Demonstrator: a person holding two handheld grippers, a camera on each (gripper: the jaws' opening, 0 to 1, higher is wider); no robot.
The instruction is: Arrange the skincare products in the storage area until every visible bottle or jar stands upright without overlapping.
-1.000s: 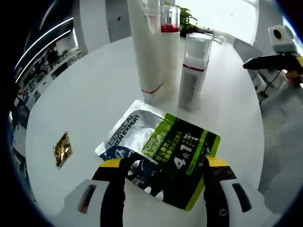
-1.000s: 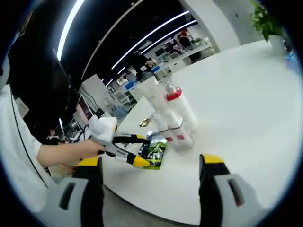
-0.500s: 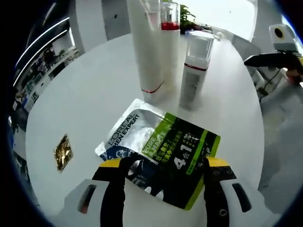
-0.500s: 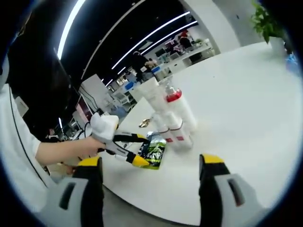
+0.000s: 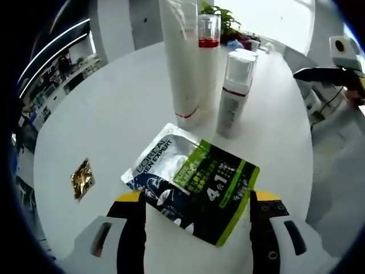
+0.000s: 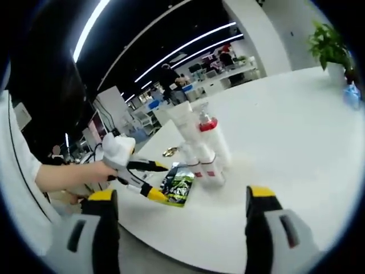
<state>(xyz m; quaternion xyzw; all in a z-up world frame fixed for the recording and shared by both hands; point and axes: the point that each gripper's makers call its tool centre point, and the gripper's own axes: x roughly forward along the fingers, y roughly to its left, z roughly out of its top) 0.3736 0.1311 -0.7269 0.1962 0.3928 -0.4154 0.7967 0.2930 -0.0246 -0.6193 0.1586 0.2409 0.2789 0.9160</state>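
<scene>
Compared with a second ago, my left tool (image 5: 194,200) had drawn back a little from the sachet (image 5: 191,185): the pack that had lain between the jaw tips now sat just ahead of them, flat on the white tabletop (image 5: 102,120), with only its near corner reaching down between the jaws. Those jaws stood well apart, gripping nothing.

Going left to right in the left gripper view, a small gold foil packet (image 5: 82,178) lay alone on the tabletop, well apart from the rest. Next came the sachet, then behind it the tall white tube (image 5: 181,57) standing upright, with the red-collared pump bottle (image 5: 208,51) just beside it and the shorter white bottle with a clear cap (image 5: 232,91) upright to the right of those. At the far right edge my right tool (image 5: 328,74) hung off the tabletop's rim, apart from everything.

In the right gripper view, my left hand (image 6: 94,174) reached in from the left, wrapped round the left tool (image 6: 154,180), which pointed at the sachet (image 6: 175,185) lying flat next to the cluster of upright bottles (image 6: 202,148). My right tool (image 6: 179,197) was held back over the near edge of the tabletop (image 6: 285,131), its jaws spread wide with nothing between them.
</scene>
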